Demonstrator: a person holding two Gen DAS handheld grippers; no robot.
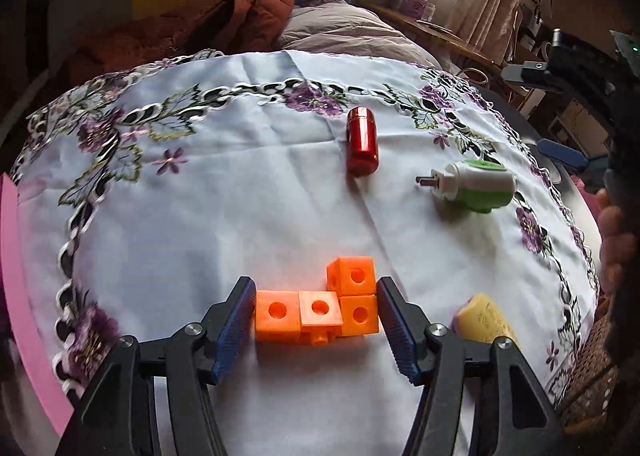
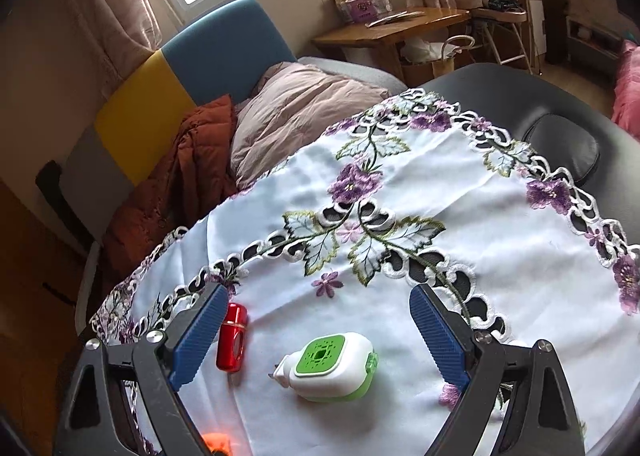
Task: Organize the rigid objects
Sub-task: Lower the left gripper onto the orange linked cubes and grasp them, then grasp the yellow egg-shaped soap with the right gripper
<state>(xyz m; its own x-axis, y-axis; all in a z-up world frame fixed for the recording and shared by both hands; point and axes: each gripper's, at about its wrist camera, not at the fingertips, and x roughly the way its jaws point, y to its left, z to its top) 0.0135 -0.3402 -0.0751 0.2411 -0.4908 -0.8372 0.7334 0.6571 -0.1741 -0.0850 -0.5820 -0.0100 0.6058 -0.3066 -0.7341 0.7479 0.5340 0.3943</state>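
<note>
The left hand-held gripper (image 1: 316, 320) brackets a cluster of linked orange cubes (image 1: 320, 306) lying near the front edge of the embroidered tablecloth (image 1: 200, 216) on the surface; its blue pads (image 1: 236, 326) appear to touch the outer cubes, though I cannot tell whether it is pinching yet. The right hand-held gripper (image 2: 316, 340) hangs spread wide above a green-and-white plug-in device (image 2: 332, 368), not touching it. My worry is the cluster: squeezed from the ends, it could buckle at its joints or pivot out, and the loose cloth might drag. I count four orange cubes, one red metallic cylinder (image 1: 362, 142), one plug-in device and one yellow block (image 1: 486, 318), partly hidden.
</note>
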